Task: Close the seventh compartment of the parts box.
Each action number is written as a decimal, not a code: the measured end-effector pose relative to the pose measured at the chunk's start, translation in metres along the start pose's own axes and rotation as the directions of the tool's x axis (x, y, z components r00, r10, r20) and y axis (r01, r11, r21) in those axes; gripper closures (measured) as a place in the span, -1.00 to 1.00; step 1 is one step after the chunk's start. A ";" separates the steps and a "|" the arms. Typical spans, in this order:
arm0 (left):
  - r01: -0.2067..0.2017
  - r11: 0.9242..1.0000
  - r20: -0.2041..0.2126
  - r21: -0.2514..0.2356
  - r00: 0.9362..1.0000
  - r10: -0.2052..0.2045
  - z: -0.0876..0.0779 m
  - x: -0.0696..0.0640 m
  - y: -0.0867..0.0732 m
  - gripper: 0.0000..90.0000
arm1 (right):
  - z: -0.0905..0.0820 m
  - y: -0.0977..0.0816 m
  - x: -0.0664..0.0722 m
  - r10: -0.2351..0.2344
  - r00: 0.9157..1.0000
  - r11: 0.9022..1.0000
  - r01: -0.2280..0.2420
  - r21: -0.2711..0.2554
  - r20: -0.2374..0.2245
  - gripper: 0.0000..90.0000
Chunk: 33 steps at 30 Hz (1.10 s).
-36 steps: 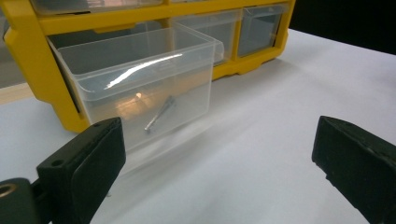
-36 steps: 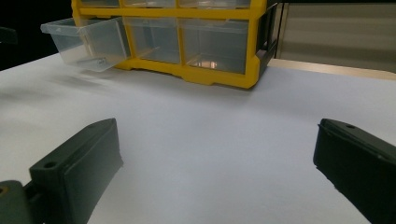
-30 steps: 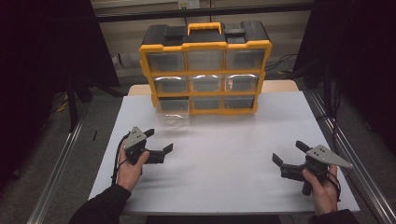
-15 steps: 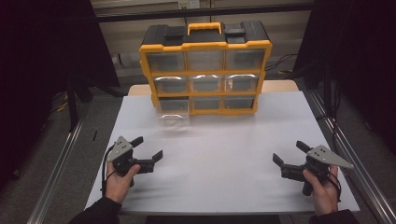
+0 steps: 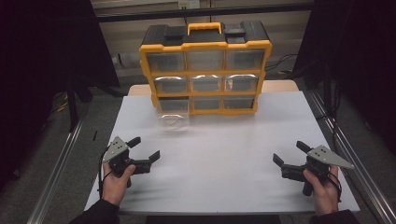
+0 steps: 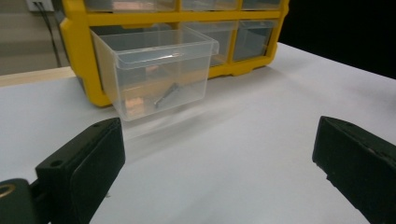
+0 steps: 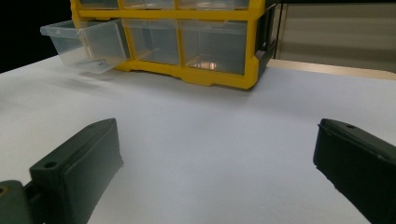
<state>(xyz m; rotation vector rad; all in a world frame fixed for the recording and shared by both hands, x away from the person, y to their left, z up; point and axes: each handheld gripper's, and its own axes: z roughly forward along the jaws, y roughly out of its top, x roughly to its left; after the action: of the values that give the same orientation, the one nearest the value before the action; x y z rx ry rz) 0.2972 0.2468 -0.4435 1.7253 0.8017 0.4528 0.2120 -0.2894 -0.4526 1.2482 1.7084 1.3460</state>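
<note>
A yellow and black drawer cabinet (image 5: 205,70) stands at the far side of the white table (image 5: 224,154). Its bottom-left clear drawer (image 5: 173,113) is pulled out and tips down at the front; a small dark screw (image 6: 166,94) lies inside. My left gripper (image 5: 144,149) rests low at the near left, open and holding nothing, facing the drawer (image 6: 154,72) from well short of it. At the near right, my right gripper (image 5: 290,153) is open too, with nothing between its jaws, and it looks toward the cabinet (image 7: 187,32).
Metal rails (image 5: 348,154) run along both sides of the table. The cabinet's other drawers (image 5: 205,83) are pushed in. A wide bare stretch of table lies between the grippers and the cabinet.
My left gripper has drawn back from the drawer toward the table's near left edge. The right gripper has stayed put.
</note>
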 end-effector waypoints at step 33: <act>-0.088 0.992 0.169 0.088 0.983 0.072 0.026 -0.009 0.015 -0.88 | 0.002 0.000 0.000 0.005 1.000 1.000 -0.005 0.003 0.000 -0.99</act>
<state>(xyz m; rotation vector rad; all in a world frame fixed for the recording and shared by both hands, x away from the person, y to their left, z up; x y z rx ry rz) 0.3124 0.2202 -0.4365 1.8627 0.6446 0.3243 0.2138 -0.2890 -0.4531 1.2546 1.7087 1.3470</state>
